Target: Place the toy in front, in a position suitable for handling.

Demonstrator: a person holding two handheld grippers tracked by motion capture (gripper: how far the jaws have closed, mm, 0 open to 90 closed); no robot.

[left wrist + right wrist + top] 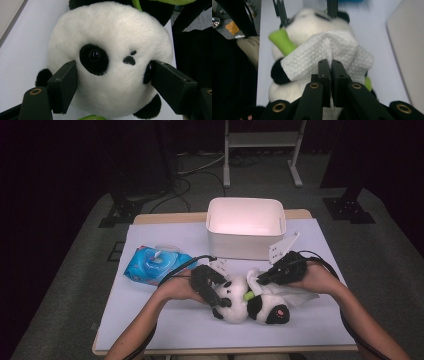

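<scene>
Black-and-white panda (pixel 240 302), white waffle-textured wipe (pixel 329 50), black grippers

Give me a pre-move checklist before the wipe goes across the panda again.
1. Left tongs clamp the round white-and-black plush panda's head: ok.
2. Right tongs shut on the white textured wipe: ok.
3. Wipe lies against the panda's body: ok.
4. Green plush bamboo stalk clear of the wipe: not ok, wipe overlaps it.
5. White rectangular plastic bin out of the way: ok.
6. Wipe damp: cannot tell.
</scene>
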